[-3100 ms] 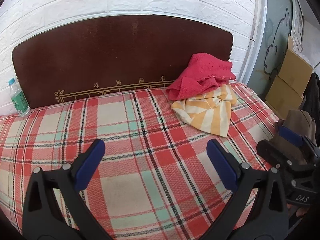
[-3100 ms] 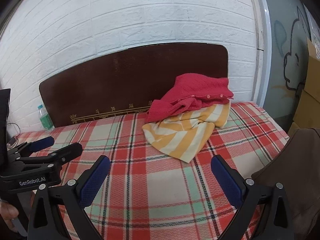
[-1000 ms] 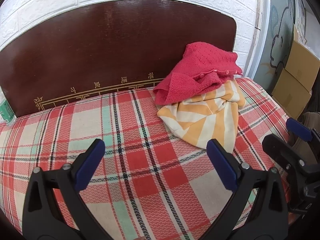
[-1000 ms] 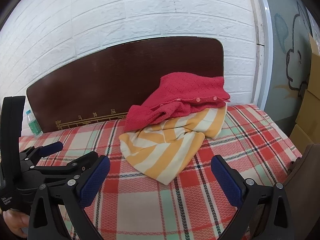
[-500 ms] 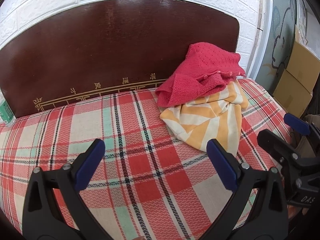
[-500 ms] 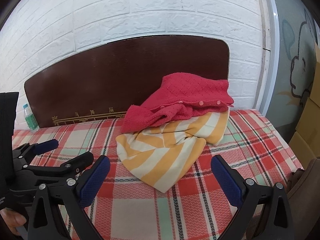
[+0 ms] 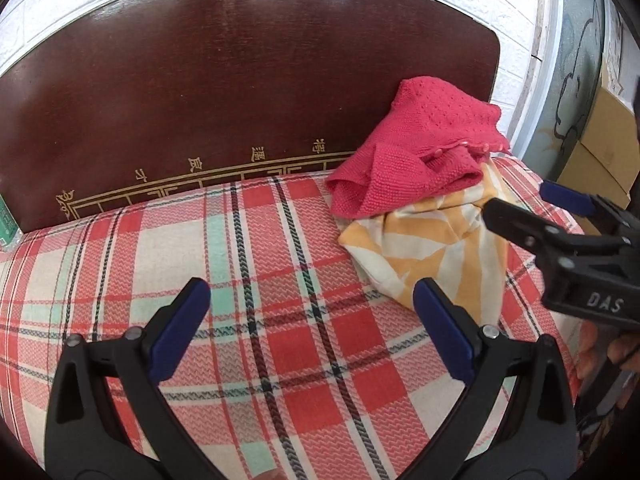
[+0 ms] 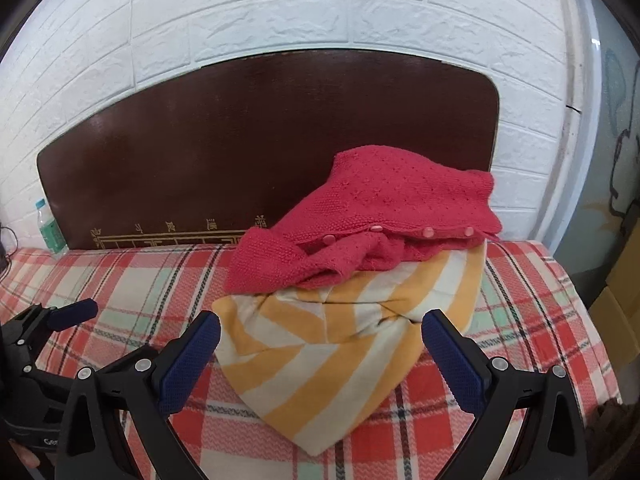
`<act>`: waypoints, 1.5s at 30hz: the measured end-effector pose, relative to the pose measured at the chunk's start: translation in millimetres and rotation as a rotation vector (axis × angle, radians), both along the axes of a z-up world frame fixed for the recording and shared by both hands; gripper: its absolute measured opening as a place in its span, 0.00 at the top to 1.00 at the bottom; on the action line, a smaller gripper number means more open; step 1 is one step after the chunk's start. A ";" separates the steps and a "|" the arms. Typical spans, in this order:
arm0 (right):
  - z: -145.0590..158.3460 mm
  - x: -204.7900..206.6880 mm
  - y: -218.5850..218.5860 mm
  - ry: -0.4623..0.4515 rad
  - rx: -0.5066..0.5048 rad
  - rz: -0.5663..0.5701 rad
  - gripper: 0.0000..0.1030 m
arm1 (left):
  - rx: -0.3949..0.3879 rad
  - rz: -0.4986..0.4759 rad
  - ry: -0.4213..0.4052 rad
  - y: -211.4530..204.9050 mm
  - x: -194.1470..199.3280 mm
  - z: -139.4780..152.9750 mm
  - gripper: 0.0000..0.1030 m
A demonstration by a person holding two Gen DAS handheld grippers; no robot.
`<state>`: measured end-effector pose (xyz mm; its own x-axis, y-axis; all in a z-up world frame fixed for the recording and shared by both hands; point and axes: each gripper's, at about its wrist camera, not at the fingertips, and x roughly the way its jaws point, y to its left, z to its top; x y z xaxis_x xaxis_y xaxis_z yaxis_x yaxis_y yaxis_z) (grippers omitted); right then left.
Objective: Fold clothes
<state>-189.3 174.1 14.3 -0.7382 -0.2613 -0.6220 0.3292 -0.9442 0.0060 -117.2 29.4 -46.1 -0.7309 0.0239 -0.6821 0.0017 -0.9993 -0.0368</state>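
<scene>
A red knitted cardigan (image 8: 372, 224) with pink buttons lies crumpled on top of a yellow and white striped garment (image 8: 332, 360), both heaped against the headboard on the plaid bed. My right gripper (image 8: 320, 348) is open, its blue pads either side of the striped garment's near part, just above it. My left gripper (image 7: 312, 320) is open over bare plaid sheet, left of the pile. In the left wrist view the cardigan (image 7: 416, 148) and striped garment (image 7: 432, 256) sit at the right, with the right gripper (image 7: 532, 208) reaching in over them.
A dark wooden headboard (image 8: 240, 136) with gold lettering backs the bed, against a white brick wall (image 8: 280, 12). A water bottle (image 8: 50, 232) stands at the far left. Cardboard boxes (image 7: 600, 136) stand beyond the bed's right edge. The plaid sheet (image 7: 248, 264) spreads left of the pile.
Both grippers have moved closer to the clothes pile. The right gripper now has the striped garment between its open fingers. The clothes have not moved.
</scene>
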 end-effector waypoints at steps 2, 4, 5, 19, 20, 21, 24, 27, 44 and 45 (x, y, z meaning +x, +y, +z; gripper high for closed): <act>-5.9 -15.5 -13.2 -0.006 0.066 0.045 0.00 | -0.014 -0.007 -0.005 -1.1 -7.2 -2.2 0.01; -12.9 -29.2 -26.6 0.002 0.163 0.068 0.00 | -0.021 0.002 -0.007 -4.4 -12.5 -2.9 0.01; -16.2 -35.5 -32.2 0.007 0.199 0.083 0.01 | -0.018 0.006 -0.010 -6.8 -14.4 -3.4 0.01; -30.4 -79.2 -51.9 -0.067 0.353 0.148 0.72 | 0.016 0.023 -0.042 -31.6 -17.8 -13.8 0.01; -21.0 -77.8 -44.6 -0.077 0.302 0.146 0.77 | 0.018 0.023 -0.034 -33.3 -16.2 -11.7 0.01; -10.4 -76.4 -35.7 -0.091 0.240 0.145 0.79 | 0.026 0.022 -0.028 -35.8 -14.6 -9.1 0.01; 29.1 -68.9 -3.9 -0.100 0.049 0.137 0.90 | 0.054 0.017 -0.008 -42.2 -9.7 0.5 0.01; 68.4 -56.5 16.6 -0.076 -0.049 0.149 0.91 | 0.059 0.005 0.021 -44.8 -3.8 11.9 0.01; 212.4 79.5 51.3 0.059 -0.558 0.475 0.98 | 0.079 -0.165 0.129 -56.7 64.9 48.6 0.01; 222.7 94.4 51.8 0.077 -0.586 0.512 0.98 | 0.072 -0.196 0.136 -58.0 75.0 49.7 0.01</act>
<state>-94.9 225.9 237.0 -0.4726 -0.8510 -0.2291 0.7428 -0.5245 0.4161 -42.2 -28.6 3.6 -0.7927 0.2192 -0.5689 -0.2014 -0.9749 -0.0950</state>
